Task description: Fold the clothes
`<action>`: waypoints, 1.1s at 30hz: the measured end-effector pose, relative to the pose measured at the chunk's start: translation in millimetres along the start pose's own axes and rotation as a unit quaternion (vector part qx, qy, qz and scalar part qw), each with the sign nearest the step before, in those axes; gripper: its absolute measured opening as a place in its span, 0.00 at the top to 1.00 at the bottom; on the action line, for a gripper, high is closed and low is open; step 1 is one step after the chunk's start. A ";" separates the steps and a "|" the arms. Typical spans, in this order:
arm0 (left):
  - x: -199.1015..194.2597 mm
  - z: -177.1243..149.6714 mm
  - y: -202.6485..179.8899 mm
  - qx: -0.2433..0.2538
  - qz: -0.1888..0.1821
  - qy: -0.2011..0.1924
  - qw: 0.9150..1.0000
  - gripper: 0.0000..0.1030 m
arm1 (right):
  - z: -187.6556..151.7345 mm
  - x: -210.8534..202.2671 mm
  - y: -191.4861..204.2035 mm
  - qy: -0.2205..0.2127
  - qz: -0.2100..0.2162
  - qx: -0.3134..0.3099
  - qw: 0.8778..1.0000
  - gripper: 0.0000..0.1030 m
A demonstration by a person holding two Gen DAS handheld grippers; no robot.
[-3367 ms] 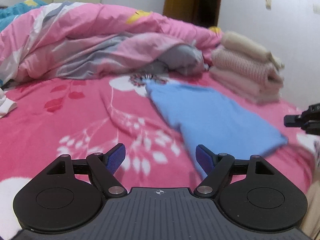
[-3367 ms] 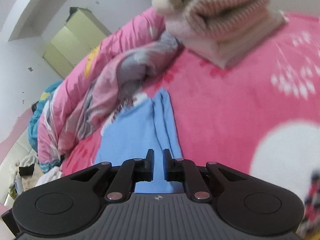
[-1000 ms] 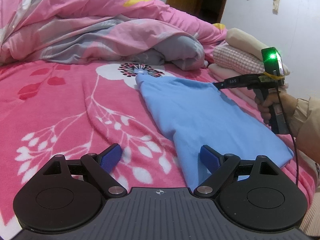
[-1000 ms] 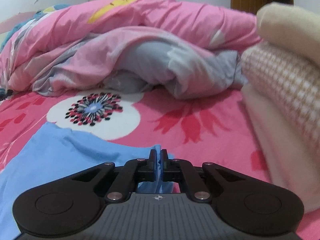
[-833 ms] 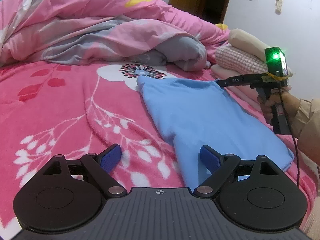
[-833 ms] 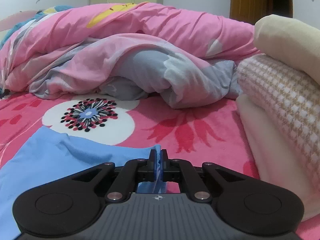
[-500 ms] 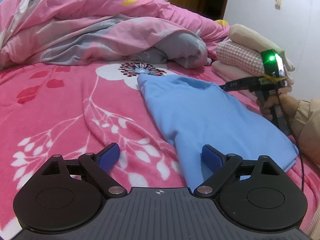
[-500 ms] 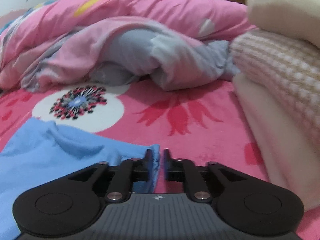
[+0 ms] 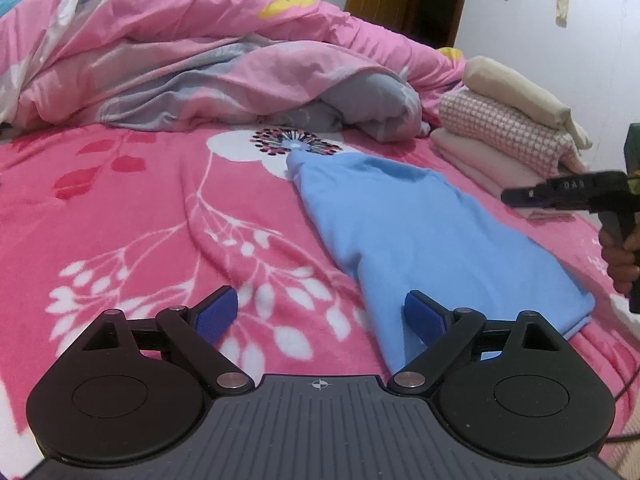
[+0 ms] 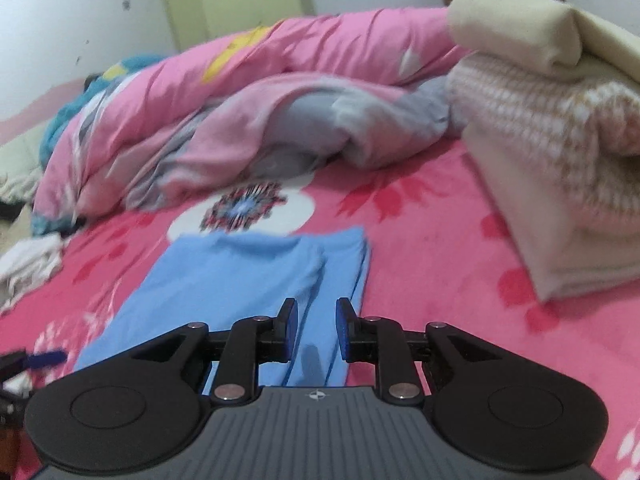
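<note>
Two grippers stand released: our right gripper [image 10: 316, 330] has just opened and let go of the blue garment [image 9: 420, 236], lying folded lengthwise on the pink bedspread [image 9: 120, 208]; our left gripper [image 9: 320, 316] gapes wide, empty; next fold awaits.

The near end of the folded light blue cotton garment [image 9: 420, 232] runs out of sight behind the black body of the left gripper [image 9: 320, 312]. In the right wrist view the whole picture is smeared, so the stitching on that garment [image 10: 256, 276] cannot be made out, and its near edge is covered by the right gripper [image 10: 312, 320]. Beyond the garment, the stack of folded cream and checked knit clothes [image 10: 560, 140] is cut off by the right border. Left of the garment, a crumpled white cloth [image 10: 28, 272] is too blurred to identify
</note>
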State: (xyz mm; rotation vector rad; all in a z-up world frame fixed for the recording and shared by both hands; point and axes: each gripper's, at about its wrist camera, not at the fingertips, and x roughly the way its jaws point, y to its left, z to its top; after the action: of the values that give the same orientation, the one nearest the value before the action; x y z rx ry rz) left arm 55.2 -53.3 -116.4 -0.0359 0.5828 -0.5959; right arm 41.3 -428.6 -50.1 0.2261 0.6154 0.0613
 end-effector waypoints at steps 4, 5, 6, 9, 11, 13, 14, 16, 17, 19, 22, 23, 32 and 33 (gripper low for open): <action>0.7 -0.8 0.3 0.001 0.000 0.001 1.000 0.10 | -10.4 4.5 2.7 0.013 -0.001 -0.008 1.000 0.79; 0.6 -1.0 0.3 0.001 0.000 0.001 1.000 0.10 | -12.8 5.6 2.4 0.015 -0.004 -0.009 1.000 0.79; 0.6 -1.1 0.4 0.001 0.000 0.001 1.000 0.10 | -15.0 7.0 1.7 0.018 -0.006 -0.008 1.000 0.79; 0.6 -1.3 0.6 0.003 0.001 0.000 1.000 0.09 | -21.9 9.8 -0.4 0.026 -0.009 -0.004 1.000 0.82; 0.5 -1.4 0.7 0.003 0.001 0.000 1.000 0.09 | -25.8 7.6 1.0 0.021 -0.009 -0.010 1.000 0.98; 0.1 -2.1 0.4 0.003 0.001 -0.001 1.000 0.09 | -27.3 1.4 5.1 0.004 -0.017 -0.020 1.000 0.99; 0.1 -2.4 0.3 0.002 0.001 -0.001 1.000 0.09 | -27.3 -2.5 7.0 -0.008 -0.024 -0.025 0.999 0.99; 0.5 -2.5 0.1 0.003 0.001 -0.001 1.000 0.09 | -27.7 -4.6 3.7 -0.011 -0.037 -0.022 0.999 0.99; 0.7 -2.6 0.0 0.003 0.001 -0.001 1.000 0.09 | -29.1 -2.7 1.1 -0.005 -0.042 -0.019 0.999 0.99; 0.5 -2.7 -0.2 0.003 0.001 -0.001 1.000 0.09 | -33.6 5.0 -4.2 0.017 -0.053 -0.015 0.998 0.99; 0.2 -3.1 0.4 0.003 0.000 -0.002 1.000 0.09 | -23.6 2.0 -5.4 0.016 -0.059 0.000 0.998 0.96; 0.4 -3.3 0.8 0.002 0.000 -0.003 1.000 0.09 | -17.7 -1.8 -5.7 0.005 -0.063 0.008 0.998 0.94; 1.2 -4.0 3.0 -0.006 -0.009 -0.006 1.000 0.07 | 37.4 41.2 -0.7 -0.010 0.000 0.025 1.000 0.68; 1.3 -4.0 3.3 -0.007 -0.010 -0.006 1.000 0.07 | 41.6 51.5 0.7 -0.005 0.004 0.022 1.000 0.68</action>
State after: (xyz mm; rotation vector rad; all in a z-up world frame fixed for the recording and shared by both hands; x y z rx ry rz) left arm 55.7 -50.7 -121.1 -0.0584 0.5759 -0.6106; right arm 107.4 -429.5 -46.1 0.2709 0.6057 0.0552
